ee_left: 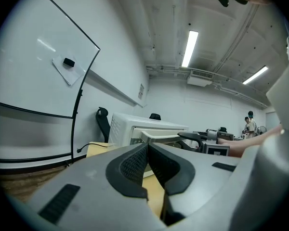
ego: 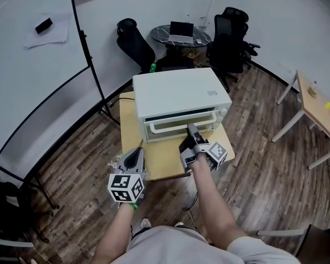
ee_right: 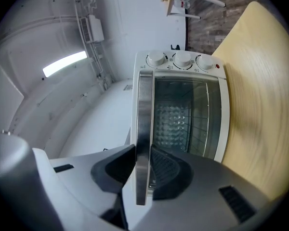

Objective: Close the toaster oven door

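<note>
A white toaster oven (ego: 179, 95) stands on a small wooden table (ego: 165, 158). Its glass door (ee_right: 183, 119) is up against the oven front; I cannot tell whether a slit remains. My right gripper (ego: 191, 131) is shut on the door's metal handle bar (ee_right: 143, 129), which runs between both pads in the right gripper view (ee_right: 143, 158). Three knobs (ee_right: 182, 59) sit beside the door. My left gripper (ego: 133, 157) hovers at the table's front left corner, shut and empty, its tips (ee_left: 147, 146) pointing toward the oven (ee_left: 135, 129).
A whiteboard on a black stand (ego: 38, 65) is at the left. Behind the oven are black office chairs (ego: 231, 32) and a round table with a laptop (ego: 181, 33). Another wooden table (ego: 319, 109) is at the right. A person (ee_left: 250, 126) stands far off.
</note>
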The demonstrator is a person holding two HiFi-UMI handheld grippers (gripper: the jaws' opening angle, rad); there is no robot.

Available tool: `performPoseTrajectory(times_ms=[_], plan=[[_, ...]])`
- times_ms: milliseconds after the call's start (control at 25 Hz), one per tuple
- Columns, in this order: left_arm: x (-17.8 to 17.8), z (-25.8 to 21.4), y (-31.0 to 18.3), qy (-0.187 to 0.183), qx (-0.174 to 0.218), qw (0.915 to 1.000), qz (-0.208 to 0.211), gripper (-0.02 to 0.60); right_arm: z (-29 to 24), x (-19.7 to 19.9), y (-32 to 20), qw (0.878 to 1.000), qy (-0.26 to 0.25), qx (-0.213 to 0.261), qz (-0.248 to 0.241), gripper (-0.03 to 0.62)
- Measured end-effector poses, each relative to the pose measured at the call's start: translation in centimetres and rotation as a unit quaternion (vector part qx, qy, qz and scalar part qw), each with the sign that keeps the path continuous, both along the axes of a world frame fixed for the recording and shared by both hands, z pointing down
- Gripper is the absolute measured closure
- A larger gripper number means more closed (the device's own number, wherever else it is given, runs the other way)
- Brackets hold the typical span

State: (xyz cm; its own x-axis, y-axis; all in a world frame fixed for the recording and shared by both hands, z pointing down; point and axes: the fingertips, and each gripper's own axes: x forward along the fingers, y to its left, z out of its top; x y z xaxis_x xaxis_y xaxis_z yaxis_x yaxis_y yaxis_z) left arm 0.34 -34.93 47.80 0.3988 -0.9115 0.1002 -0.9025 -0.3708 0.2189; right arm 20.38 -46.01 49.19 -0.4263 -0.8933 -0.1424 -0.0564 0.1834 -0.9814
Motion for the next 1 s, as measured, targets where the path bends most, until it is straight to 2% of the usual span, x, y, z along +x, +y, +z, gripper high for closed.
performPoseTrajectory(times_ms=[440, 560, 640, 720, 840, 1000], plan=[[-0.7, -0.6, -0.2, -0.005, 0.006, 1.0000, 0.002, 0.568, -0.8, -0.7, -1.6, 1.000, 0.003, 0.003, -0.012, 0.332], [-0.4, -0.8, 0.0, -0.006, 0.011, 0.9999, 0.008, 0.568, -1.2, -0.6, -1.3, 1.000, 0.006, 0.019, -0.023, 0.328], [-0.4, -1.1, 0.0, -0.005, 0.014, 0.9998, 0.013, 0.568, -1.8, -0.3, -0.9, 0.999, 0.005, 0.036, -0.025, 0.236], [-0.5, -1.5, -0.2, -0.002, 0.016, 0.9997, 0.016, 0.568, -2.3, -0.2, -0.5, 0.999, 0.007, 0.048, -0.026, 0.191], [-0.7, -1.9, -0.4, 0.005, 0.020, 0.9996, 0.020, 0.568, -2.7, 0.6, 0.7, 0.999, 0.004, 0.052, -0.009, 0.177], [-0.8, -2.7, -0.1, 0.010, 0.027, 0.9993, 0.022, 0.568, -3.7, 2.2, 2.9, 0.998, 0.000, 0.067, 0.017, 0.189]])
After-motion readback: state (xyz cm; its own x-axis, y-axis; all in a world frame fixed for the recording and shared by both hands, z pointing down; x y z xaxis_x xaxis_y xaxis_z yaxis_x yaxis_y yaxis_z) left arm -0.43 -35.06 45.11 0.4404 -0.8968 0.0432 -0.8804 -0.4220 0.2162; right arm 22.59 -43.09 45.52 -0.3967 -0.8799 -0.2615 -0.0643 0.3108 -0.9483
